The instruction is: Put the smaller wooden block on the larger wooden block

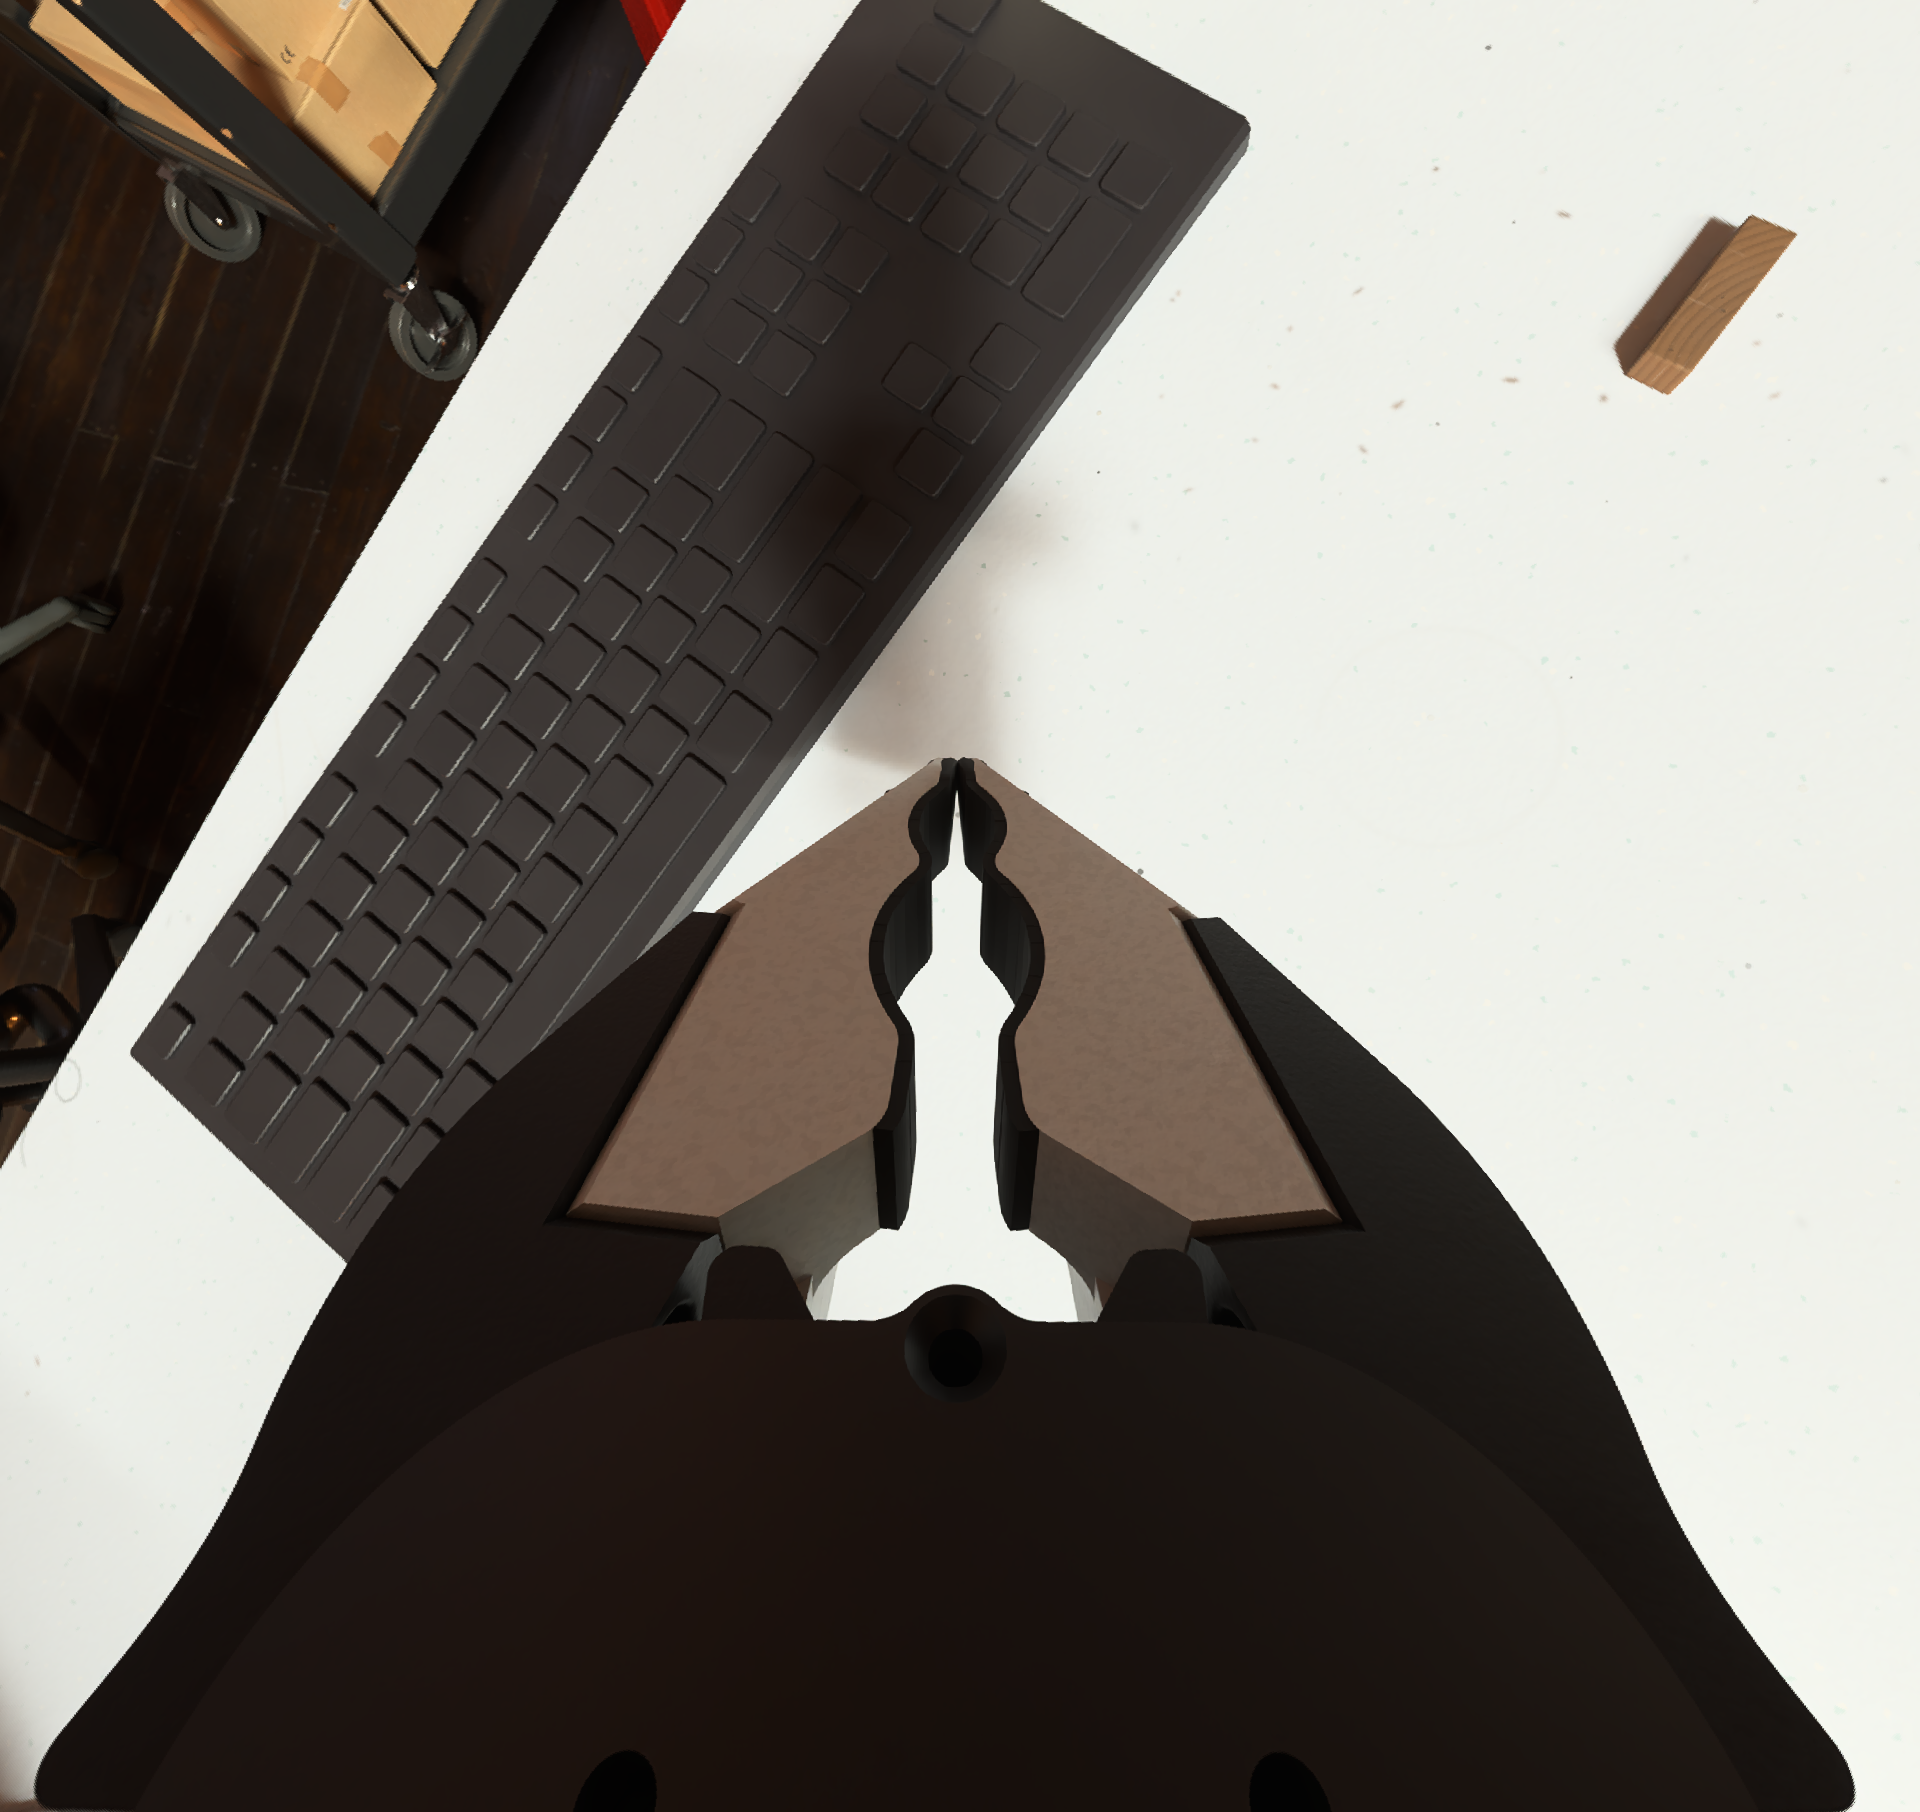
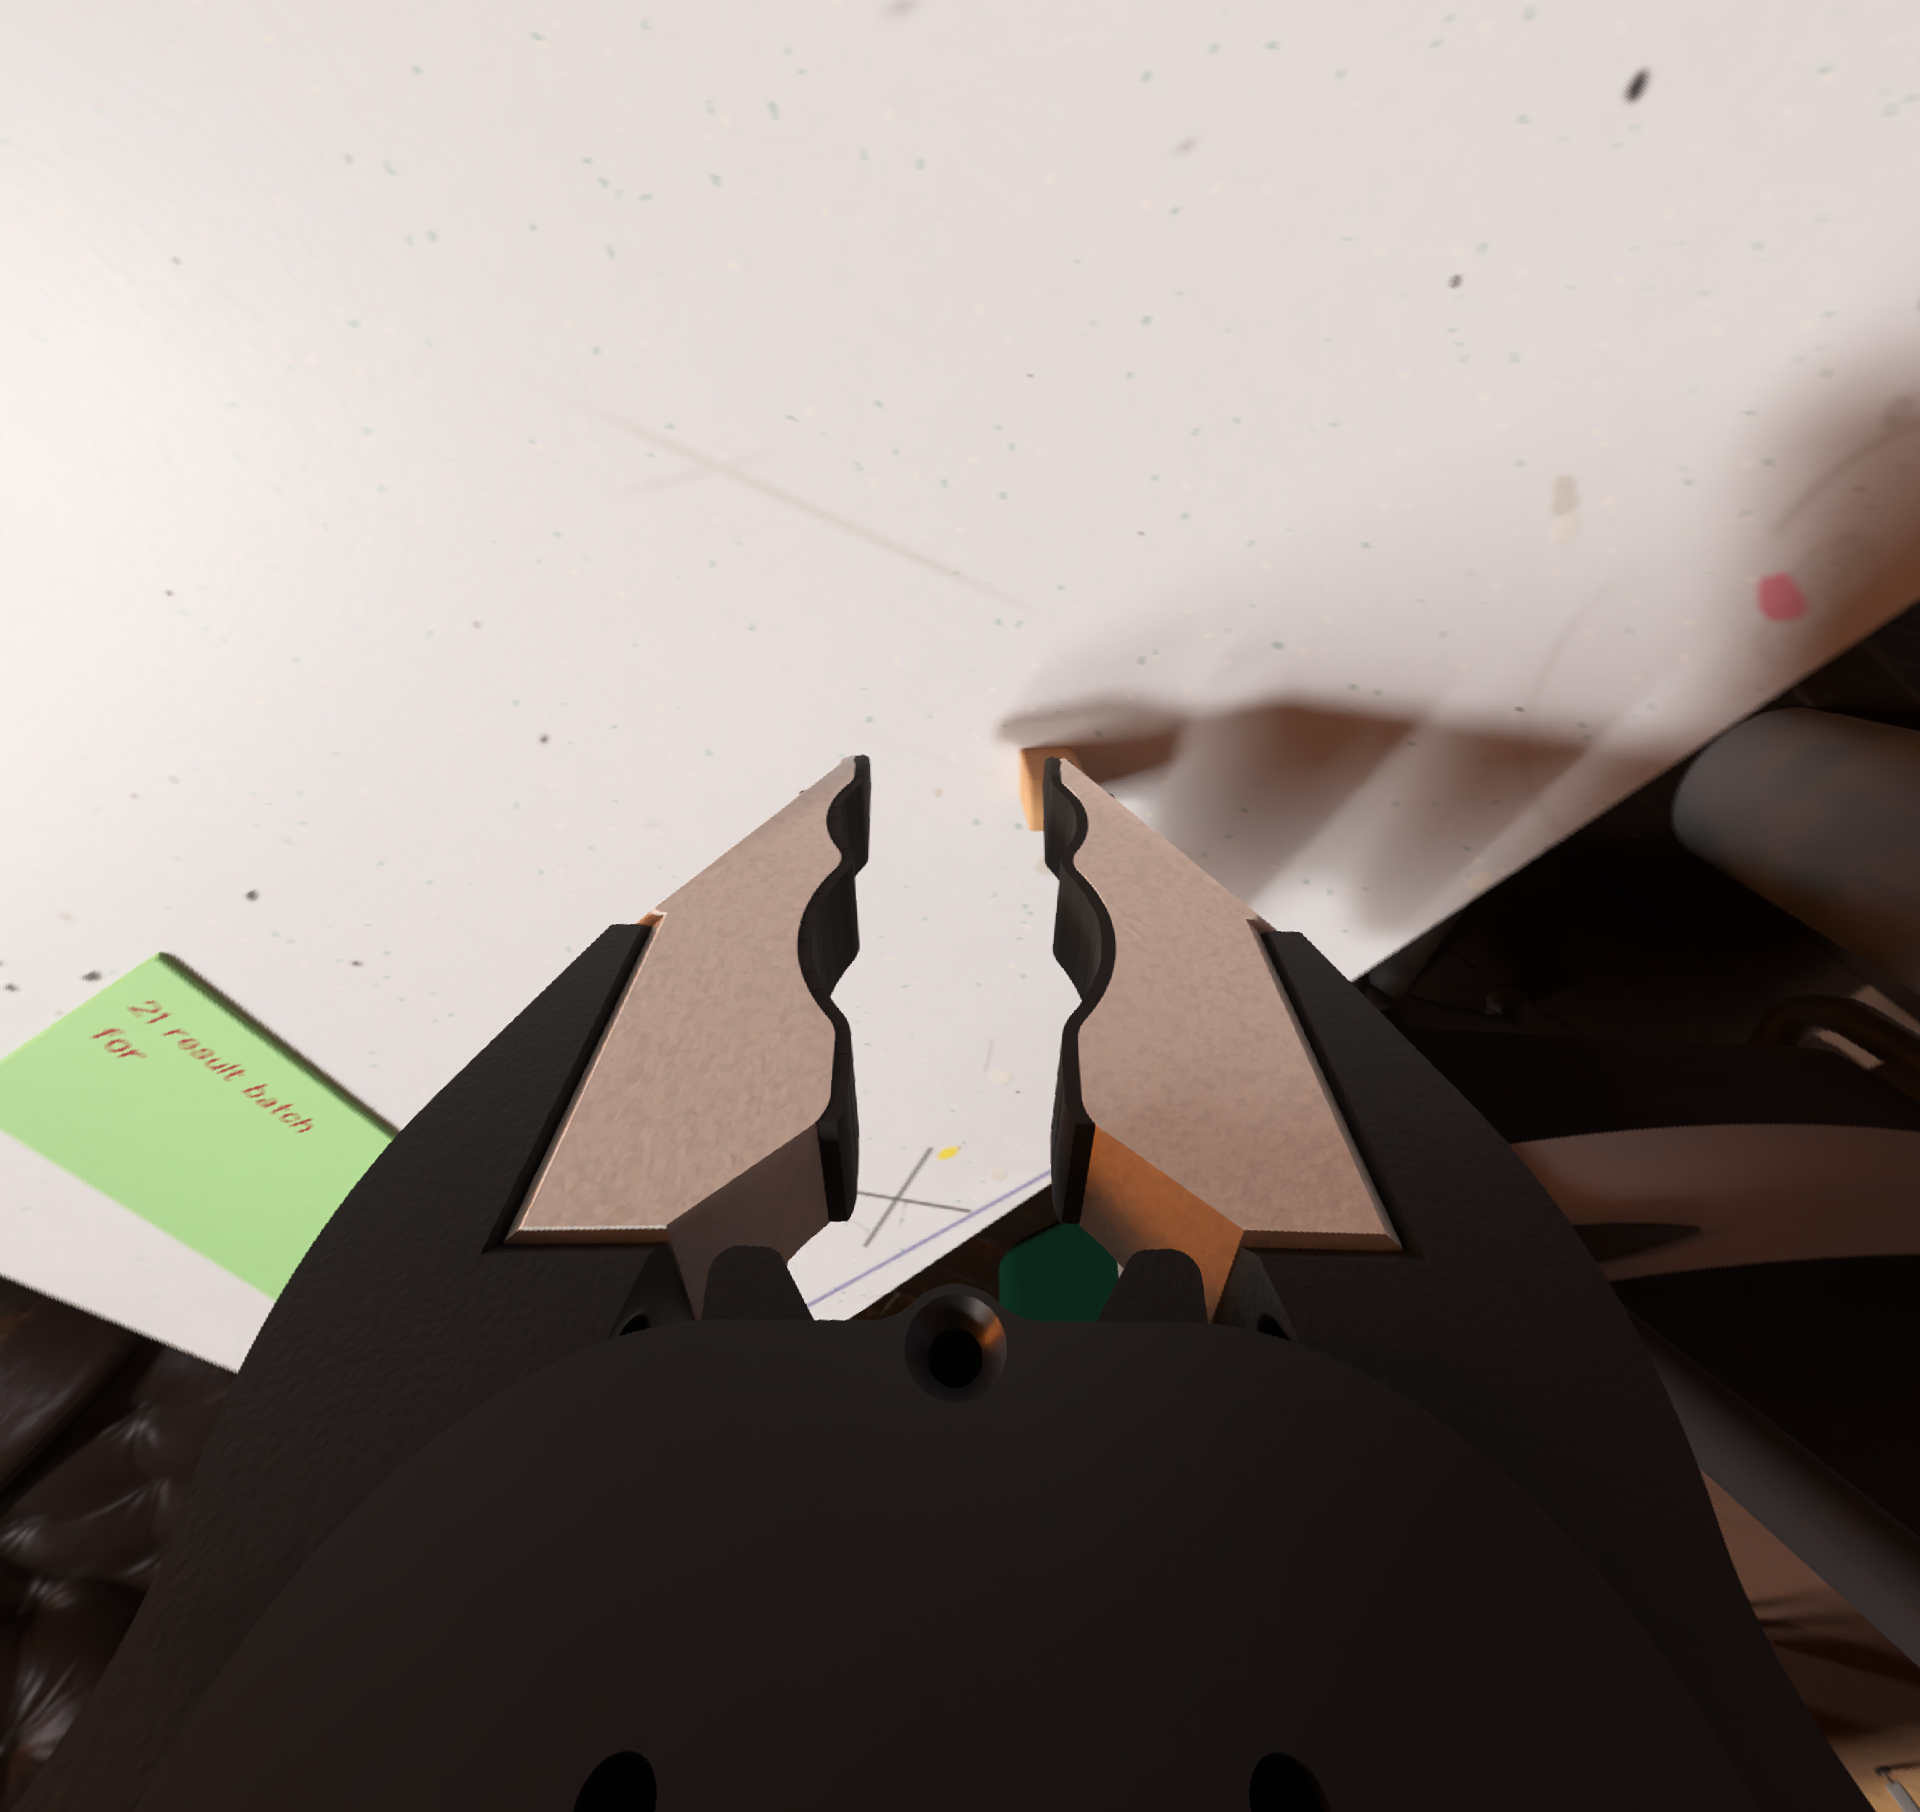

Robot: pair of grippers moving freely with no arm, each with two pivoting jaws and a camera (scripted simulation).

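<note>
In the left wrist view a long wooden block (image 1: 1704, 302) lies on the white table (image 1: 1351, 723), far up and to the right of my left gripper (image 1: 956, 770). That gripper is shut and empty, its tips over bare table beside a keyboard. In the right wrist view my right gripper (image 2: 956, 775) is open and empty, low over the table. A wooden block (image 2: 1299, 736) lies just beyond its right fingertip (image 2: 1051, 786), blurred and crossed by pale streaks. I cannot tell which block is the smaller one.
A black keyboard (image 1: 727, 567) lies diagonally left of the left gripper, near the table edge, with a cart of cardboard boxes (image 1: 312, 27) on the dark floor beyond. A green note (image 2: 187, 1108) lies left of the right gripper. The table edge (image 2: 1621, 806) runs close on its right.
</note>
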